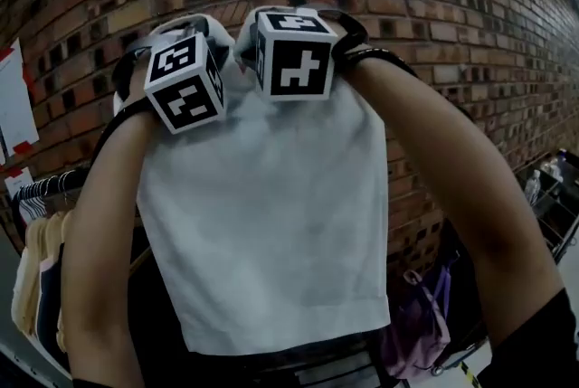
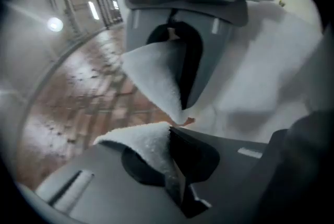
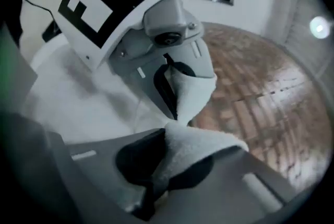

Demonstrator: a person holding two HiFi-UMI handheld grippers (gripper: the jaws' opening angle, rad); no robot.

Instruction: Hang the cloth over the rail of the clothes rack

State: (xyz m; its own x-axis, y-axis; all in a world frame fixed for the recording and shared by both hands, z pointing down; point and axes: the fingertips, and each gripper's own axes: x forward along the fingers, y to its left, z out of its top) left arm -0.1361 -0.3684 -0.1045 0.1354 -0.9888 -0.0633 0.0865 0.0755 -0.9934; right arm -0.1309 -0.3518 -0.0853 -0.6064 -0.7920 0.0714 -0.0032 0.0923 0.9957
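Observation:
I hold a white cloth [image 1: 267,223] up in front of a brick wall, and it hangs down flat from its top edge. My left gripper [image 1: 185,80] and right gripper [image 1: 294,52] are side by side at that edge, each shut on a corner of it. In the left gripper view a fold of the cloth [image 2: 151,142] is pinched in my left gripper [image 2: 175,165], with the right gripper [image 2: 180,61] facing it close by. In the right gripper view the cloth [image 3: 201,144] is pinched in my right gripper [image 3: 156,176], opposite the left gripper [image 3: 172,87]. The rack's rail [image 1: 54,184] is at the lower left, far below.
Several garments [image 1: 36,278] hang on the rack at the lower left. A purple bag [image 1: 421,323] is at the lower right and a shelf with bottles [image 1: 552,196] at the right edge. The brick wall [image 1: 434,6] fills the background.

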